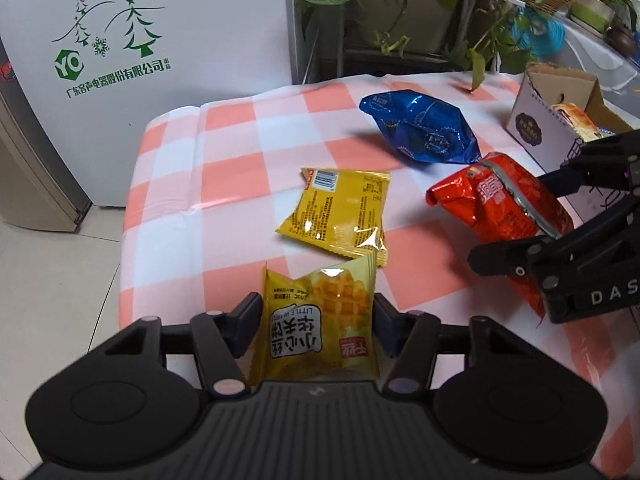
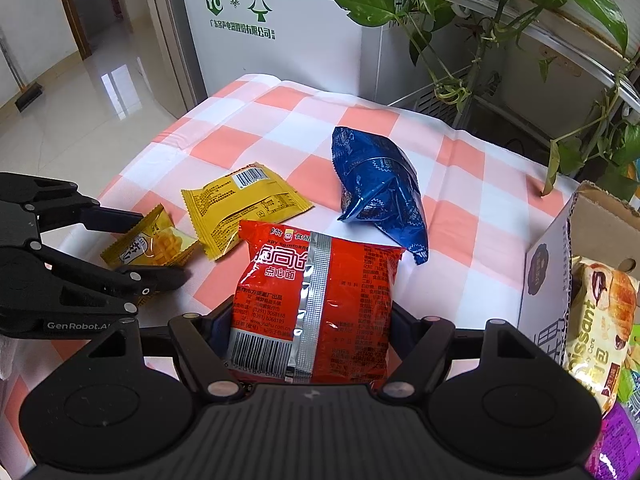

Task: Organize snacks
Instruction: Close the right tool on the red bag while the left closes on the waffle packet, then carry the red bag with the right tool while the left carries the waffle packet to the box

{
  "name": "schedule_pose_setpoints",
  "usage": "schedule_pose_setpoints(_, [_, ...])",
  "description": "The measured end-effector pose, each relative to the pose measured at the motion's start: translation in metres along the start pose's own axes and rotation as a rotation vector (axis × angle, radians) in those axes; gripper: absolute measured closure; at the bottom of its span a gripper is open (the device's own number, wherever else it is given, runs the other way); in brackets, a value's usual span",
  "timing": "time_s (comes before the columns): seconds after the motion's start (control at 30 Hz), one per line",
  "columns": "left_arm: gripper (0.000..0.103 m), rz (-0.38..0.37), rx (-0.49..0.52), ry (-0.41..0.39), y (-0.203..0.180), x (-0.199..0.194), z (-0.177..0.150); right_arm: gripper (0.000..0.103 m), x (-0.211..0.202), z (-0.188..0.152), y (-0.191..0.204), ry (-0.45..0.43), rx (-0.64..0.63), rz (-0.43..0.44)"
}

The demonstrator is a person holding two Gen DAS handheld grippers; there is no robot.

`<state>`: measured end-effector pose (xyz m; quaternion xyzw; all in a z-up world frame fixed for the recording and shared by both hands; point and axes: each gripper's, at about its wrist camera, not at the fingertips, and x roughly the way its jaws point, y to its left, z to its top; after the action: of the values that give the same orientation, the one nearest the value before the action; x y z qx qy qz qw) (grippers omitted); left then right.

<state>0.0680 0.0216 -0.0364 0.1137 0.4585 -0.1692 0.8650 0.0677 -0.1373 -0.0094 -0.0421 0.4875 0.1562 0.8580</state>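
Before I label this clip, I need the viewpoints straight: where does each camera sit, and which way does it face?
Left wrist: on the left gripper, looking along its fingers across the checkered table; it holds the yellow waffle packet, with the right gripper at the right edge.
Right wrist: on the right gripper, facing the same table; it holds the red noodle packet, with the left gripper at left.
Shared: blue bag, flat yellow packet, cardboard box.

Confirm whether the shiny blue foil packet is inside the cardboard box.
No, the shiny blue foil packet lies on the checked tablecloth, outside the cardboard box.
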Motion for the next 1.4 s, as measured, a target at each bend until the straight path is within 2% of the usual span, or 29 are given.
schedule_pose_setpoints(0.2, [0.048, 0.009, -0.020, -0.014, 0.001, -0.008, -0.001, 0.023, -0.002, 0.000, 0.001, -0.004, -0.005, -0.001])
schedule_pose_setpoints(0.47, [0.048, -0.022, -0.055, -0.056, -0.002, -0.026, 0.002, 0.023, -0.012, 0.003, 0.003, -0.032, -0.029, 0.004])
schedule_pose_setpoints(0.77, [0.048, -0.026, -0.072, -0.148, -0.013, -0.051, 0.015, 0.023, -0.038, 0.011, -0.006, -0.093, -0.035, 0.026])
schedule_pose_setpoints(1.2, [0.048, -0.041, -0.112, -0.190, -0.059, -0.066, 0.004, 0.023, -0.069, 0.004, -0.030, -0.140, -0.046, -0.040])
schedule_pose_setpoints(1.4, [0.048, -0.082, -0.135, -0.214, -0.093, -0.077, 0.006, 0.023, -0.089, -0.001, -0.047, -0.163, -0.045, -0.051])
